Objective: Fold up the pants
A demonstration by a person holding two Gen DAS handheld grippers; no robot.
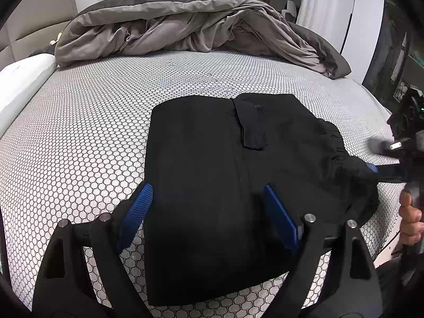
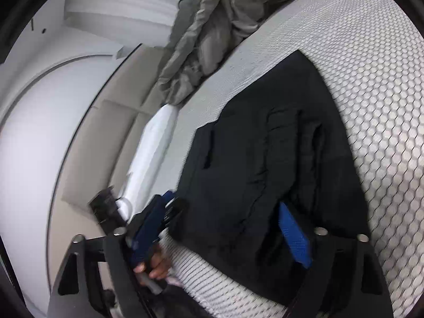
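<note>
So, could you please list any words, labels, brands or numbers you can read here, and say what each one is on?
None can be read.
White pillow: small dark marks near its end, too tiny and blurred to read.
Black pants: no label or print visible.

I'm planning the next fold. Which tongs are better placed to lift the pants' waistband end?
Probably the right tongs: they already straddle the gathered waistband edge of the black pants. The left tongs sit open over the flat middle.

Black hand-held grippers, blue pads

Each hand-held gripper (image 1: 209, 217) had black angular arms, silver screws and ribbed blue pads (image 1: 136, 212).
</note>
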